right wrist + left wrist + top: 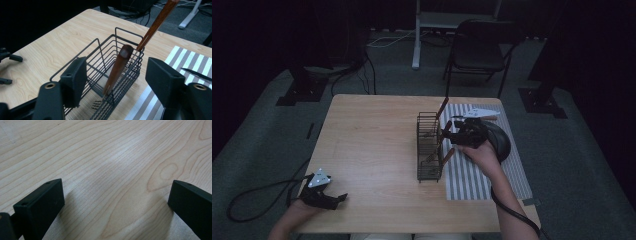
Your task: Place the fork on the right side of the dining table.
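With my right gripper (117, 82) released around the upright handle (117, 67) in the rack (100, 65), I centre the jaws, then clench squarely; left gripper (116, 202) idles released.

two hand-held grippers, both black. left hand-held gripper (323, 194): grey three-cornered plate on top, thick black cable trailing off in a loop. right hand-held gripper (463, 134): same grey plate, black cable running back along the forearm. blocky matte black jaws in the left gripper view, small round screw holes near the tips. same square-faced jaws in the right gripper view, brass-coloured rivets at the base of each. bare forearms, no sleeves visible.
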Action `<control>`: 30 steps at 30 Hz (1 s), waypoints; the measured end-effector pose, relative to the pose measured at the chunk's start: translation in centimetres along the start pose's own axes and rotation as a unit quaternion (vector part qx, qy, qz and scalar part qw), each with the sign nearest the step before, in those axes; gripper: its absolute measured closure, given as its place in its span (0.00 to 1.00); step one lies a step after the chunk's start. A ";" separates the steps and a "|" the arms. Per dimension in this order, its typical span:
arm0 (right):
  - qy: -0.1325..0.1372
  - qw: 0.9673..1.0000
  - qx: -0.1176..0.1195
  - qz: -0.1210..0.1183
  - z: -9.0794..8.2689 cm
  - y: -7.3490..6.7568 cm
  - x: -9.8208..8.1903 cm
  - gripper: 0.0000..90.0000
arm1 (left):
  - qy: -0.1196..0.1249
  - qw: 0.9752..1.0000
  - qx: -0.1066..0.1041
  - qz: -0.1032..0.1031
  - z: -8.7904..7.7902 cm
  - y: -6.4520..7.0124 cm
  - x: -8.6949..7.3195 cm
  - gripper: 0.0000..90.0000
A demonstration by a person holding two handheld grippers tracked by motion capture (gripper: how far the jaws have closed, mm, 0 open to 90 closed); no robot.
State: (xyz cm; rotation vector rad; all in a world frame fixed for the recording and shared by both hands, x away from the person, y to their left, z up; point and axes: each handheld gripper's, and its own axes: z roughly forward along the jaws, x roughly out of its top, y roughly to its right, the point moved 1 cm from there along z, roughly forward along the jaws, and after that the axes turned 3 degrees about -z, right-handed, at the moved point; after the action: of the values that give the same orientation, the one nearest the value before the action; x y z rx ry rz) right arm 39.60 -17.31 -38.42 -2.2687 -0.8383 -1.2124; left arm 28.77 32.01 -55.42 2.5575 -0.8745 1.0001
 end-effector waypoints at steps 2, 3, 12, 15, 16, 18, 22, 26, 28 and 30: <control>0.001 1.000 0.001 0.001 0.2 0.0 0.2 0.43 | 0.000 1.000 0.000 0.000 0.0 0.0 0.0 0.01; 0.001 1.000 0.000 0.003 0.3 0.0 0.2 0.47 | 0.000 1.000 0.000 0.000 0.0 0.0 0.0 0.01; 0.009 0.999 0.018 0.032 0.5 0.8 0.7 0.76 | 0.000 1.000 0.000 0.000 0.0 0.0 0.0 0.01; 0.010 0.999 0.021 0.038 0.4 0.7 0.9 0.84 | 0.000 1.000 0.000 0.000 0.0 0.0 0.0 0.01; 0.010 0.999 0.025 0.038 0.4 0.6 1.0 0.85 | 0.000 1.000 0.000 0.000 0.0 0.0 0.0 0.01; 0.010 0.999 0.032 0.037 0.4 0.5 1.0 0.85 | 0.000 1.000 0.000 0.000 0.0 0.0 0.0 0.01; 0.006 0.999 0.034 0.029 0.3 0.1 1.1 0.90 | 0.000 1.000 0.000 0.000 0.0 0.0 0.0 0.01; 0.004 0.999 0.029 0.016 0.2 -0.6 1.3 0.90 | 0.000 1.000 0.000 0.000 0.0 0.0 0.0 0.01; 0.001 1.000 0.026 0.014 0.2 -0.8 1.4 0.90 | 0.000 1.000 0.000 0.000 0.0 0.0 0.0 0.01; 0.004 1.000 0.020 0.016 0.1 -0.9 1.6 0.90 | 0.000 1.000 0.000 0.000 0.0 0.0 0.0 0.01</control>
State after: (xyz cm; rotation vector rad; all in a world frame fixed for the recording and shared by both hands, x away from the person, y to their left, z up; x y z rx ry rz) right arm 39.71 -16.08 -37.07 -2.2357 -0.8135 -1.1796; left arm 28.77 32.01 -55.42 2.5573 -0.8746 1.0005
